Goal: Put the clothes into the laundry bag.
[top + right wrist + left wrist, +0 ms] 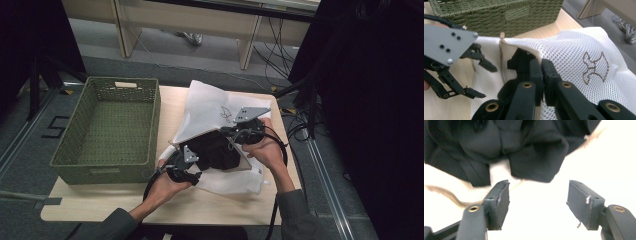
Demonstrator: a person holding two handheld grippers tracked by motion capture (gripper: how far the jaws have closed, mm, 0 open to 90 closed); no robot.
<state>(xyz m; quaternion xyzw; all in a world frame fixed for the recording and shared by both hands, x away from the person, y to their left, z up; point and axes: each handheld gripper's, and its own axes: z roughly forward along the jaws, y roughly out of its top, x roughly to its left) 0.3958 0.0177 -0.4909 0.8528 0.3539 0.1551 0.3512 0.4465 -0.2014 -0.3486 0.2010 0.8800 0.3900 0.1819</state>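
Note:
A white mesh bag [210, 107] with an embroidered mark lies on the wooden table [100, 200], its mouth turned toward the person. A black garment [217, 150] sits partly inside that mouth. My right gripper [231, 132] is shut on the bag's upper edge [574, 50] and holds the flap lifted; the mesh is pinched between its jaws [541, 67]. My left gripper [196, 169] stands open just in front of the black garment [524, 145], over the bag's lower white layer [599, 157]. Its jaws [539, 195] have nothing between them. The right gripper view catches the left gripper [486, 81] beside the bag's mouth.
A green woven basket [107, 165], with nothing inside, stands on the table's left half, close to the bag [499, 15]. Bare tabletop lies along the front edge. Cables trail off the table's right side, and black curtains flank the scene.

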